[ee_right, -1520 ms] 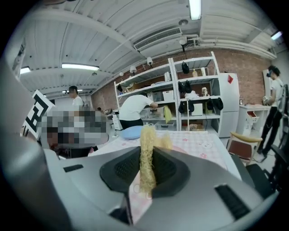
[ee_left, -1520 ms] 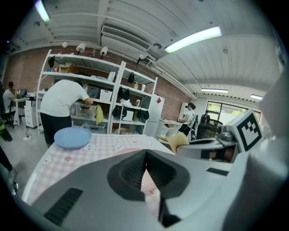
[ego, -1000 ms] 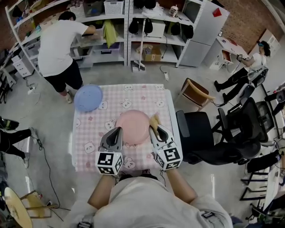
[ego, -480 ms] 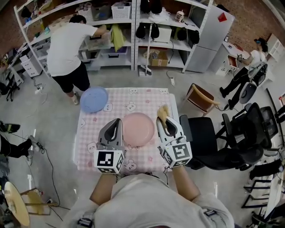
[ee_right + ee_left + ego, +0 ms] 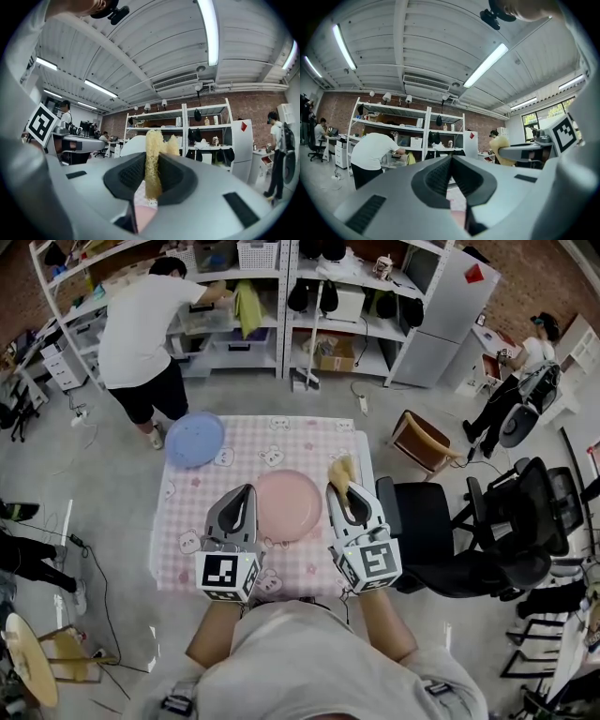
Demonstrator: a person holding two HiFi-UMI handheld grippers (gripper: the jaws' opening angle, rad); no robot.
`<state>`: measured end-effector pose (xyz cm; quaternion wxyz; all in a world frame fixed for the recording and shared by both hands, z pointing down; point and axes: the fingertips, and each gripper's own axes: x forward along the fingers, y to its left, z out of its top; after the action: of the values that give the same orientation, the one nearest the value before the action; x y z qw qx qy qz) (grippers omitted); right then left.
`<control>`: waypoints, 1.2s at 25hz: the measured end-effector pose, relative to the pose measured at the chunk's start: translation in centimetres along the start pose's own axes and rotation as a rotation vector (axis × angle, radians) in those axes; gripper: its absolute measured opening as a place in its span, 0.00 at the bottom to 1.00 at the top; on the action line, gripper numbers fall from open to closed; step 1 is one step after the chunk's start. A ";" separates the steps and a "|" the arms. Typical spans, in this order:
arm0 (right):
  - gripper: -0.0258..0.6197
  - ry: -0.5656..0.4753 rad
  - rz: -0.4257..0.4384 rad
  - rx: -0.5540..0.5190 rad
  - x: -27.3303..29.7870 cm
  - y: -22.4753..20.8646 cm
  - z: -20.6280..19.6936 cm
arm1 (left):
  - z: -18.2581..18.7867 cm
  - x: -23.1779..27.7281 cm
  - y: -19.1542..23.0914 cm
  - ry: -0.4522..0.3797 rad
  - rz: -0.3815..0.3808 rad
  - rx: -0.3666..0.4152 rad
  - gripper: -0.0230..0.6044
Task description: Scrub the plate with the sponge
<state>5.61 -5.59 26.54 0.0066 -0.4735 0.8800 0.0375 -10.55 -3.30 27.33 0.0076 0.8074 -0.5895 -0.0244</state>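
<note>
Pink plate [image 5: 289, 505] on worktop [image 5: 281, 439]; right hand-held gripper [image 5: 339, 491], 3 o'clock, clamping sponge [image 5: 342, 471]; left hand-held gripper [image 5: 246, 493], 9 o'clock, closed, empty.

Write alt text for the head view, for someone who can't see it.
A person's right gripper clamps a yellow sponge at the right edge of a pink plate on a pink checked table; the left gripper, shut and empty, sits at the plate's left edge. A blue plate lies at the far left corner.
</note>
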 end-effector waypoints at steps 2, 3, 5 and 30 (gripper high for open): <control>0.14 -0.003 0.000 -0.013 0.0 0.1 0.2 | 0.1 0.0 0.0 -0.003 -0.002 0.002 0.05; 0.14 -0.004 -0.001 -0.014 0.0 0.1 0.1 | 0.1 0.0 -0.1 -0.003 -0.003 0.002 0.05; 0.14 -0.002 -0.001 -0.014 -0.1 0.1 0.1 | 0.1 0.1 -0.2 0.002 -0.002 0.003 0.05; 0.14 0.028 0.011 -0.040 -0.3 0.3 0.0 | -1.1 -0.2 -0.3 0.044 0.011 0.001 0.05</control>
<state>5.56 -5.16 26.59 -0.0153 -0.4690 0.8817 0.0484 -10.22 -3.07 28.40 0.0202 0.8045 -0.5935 -0.0063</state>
